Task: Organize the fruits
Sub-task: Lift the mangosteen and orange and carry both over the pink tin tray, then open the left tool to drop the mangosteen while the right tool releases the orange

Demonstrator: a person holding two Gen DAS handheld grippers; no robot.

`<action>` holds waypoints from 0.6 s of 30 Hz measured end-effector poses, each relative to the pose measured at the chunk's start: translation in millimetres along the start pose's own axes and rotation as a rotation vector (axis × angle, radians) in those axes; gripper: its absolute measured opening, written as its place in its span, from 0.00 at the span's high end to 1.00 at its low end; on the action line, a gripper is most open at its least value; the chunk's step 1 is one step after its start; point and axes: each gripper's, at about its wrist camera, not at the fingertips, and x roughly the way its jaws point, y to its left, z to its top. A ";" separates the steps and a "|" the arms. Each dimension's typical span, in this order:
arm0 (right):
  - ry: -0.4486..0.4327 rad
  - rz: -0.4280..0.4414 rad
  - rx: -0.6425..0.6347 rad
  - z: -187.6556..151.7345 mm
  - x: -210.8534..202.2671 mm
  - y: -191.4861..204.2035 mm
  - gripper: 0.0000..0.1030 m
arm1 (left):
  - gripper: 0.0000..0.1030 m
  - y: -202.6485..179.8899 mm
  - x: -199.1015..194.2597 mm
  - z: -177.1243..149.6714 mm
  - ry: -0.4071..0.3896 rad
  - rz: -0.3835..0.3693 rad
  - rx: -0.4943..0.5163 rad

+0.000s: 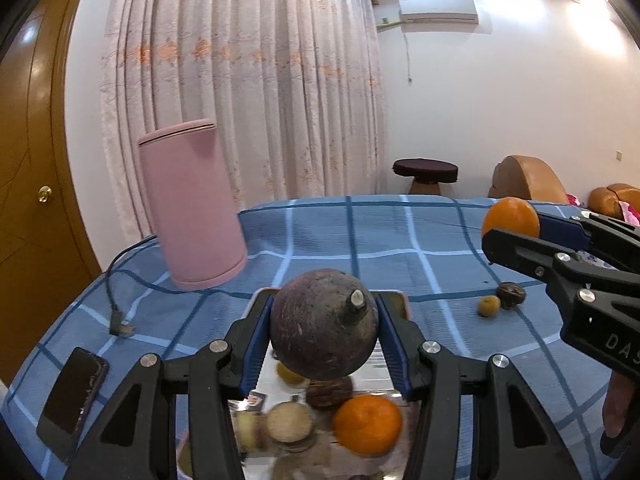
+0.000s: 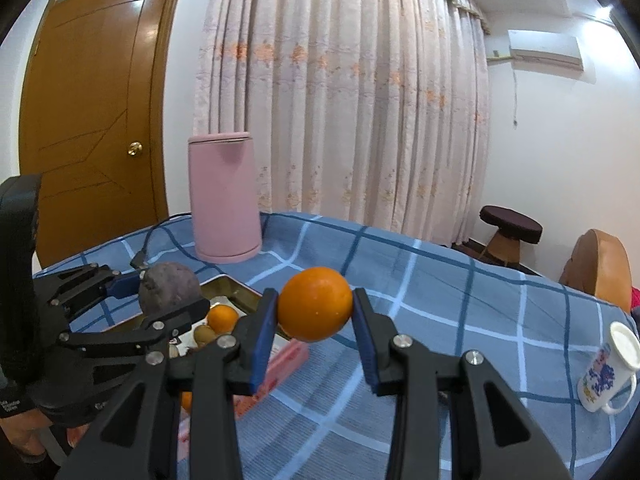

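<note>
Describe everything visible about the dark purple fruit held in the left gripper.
The dark purple fruit is round with a dull, rough, grey-purple skin flecked with pale scuffs. A short pale stem stub points toward the camera, slightly right of centre. The left gripper holds it clear above the metal tray, its blue pads pressing on its left and right sides. Nothing else touches it. The right wrist view shows it as a lumpy grey ball over the tray.

I worked in a lived-in home room: floor-length pale pink floral curtains (image 2: 340, 92), a varnished wooden door with a brass knob (image 2: 92, 120), a white wall-mounted air conditioner (image 1: 438, 9), a round dark-cushioned stool (image 1: 425, 171), tan leather seating (image 1: 528, 180), and a blue checked cloth (image 1: 360, 236) over the worktop.
</note>
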 end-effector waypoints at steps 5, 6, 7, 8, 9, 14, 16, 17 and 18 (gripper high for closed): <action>0.015 0.031 -0.017 2.8 14.3 15.9 0.61 | 0.49 22.0 3.2 -2.4 0.021 0.028 -0.022; 0.019 0.039 -0.021 3.0 17.3 19.6 0.61 | 0.49 26.0 4.2 -3.0 0.026 0.034 -0.028; 0.021 0.045 -0.023 3.0 19.4 22.5 0.61 | 0.49 29.7 4.7 -3.7 0.030 0.038 -0.032; 0.026 0.054 -0.028 3.4 22.9 26.6 0.61 | 0.49 33.3 5.0 -4.3 0.034 0.043 -0.036; 0.029 0.058 -0.032 3.2 24.5 29.5 0.61 | 0.49 36.5 5.4 -4.9 0.039 0.046 -0.041; 0.060 0.081 -0.040 0.6 38.7 41.4 0.61 | 0.49 42.9 7.0 -9.9 0.063 0.039 -0.035; 0.078 0.094 -0.034 -3.0 45.0 44.9 0.61 | 0.49 44.9 7.9 -12.9 0.074 0.034 -0.037; 0.086 0.100 -0.033 -4.8 47.4 46.5 0.61 | 0.49 46.2 8.4 -14.5 0.078 0.033 -0.037; 0.098 0.106 -0.033 -7.3 50.0 49.0 0.61 | 0.49 47.7 8.7 -16.2 0.081 0.037 -0.036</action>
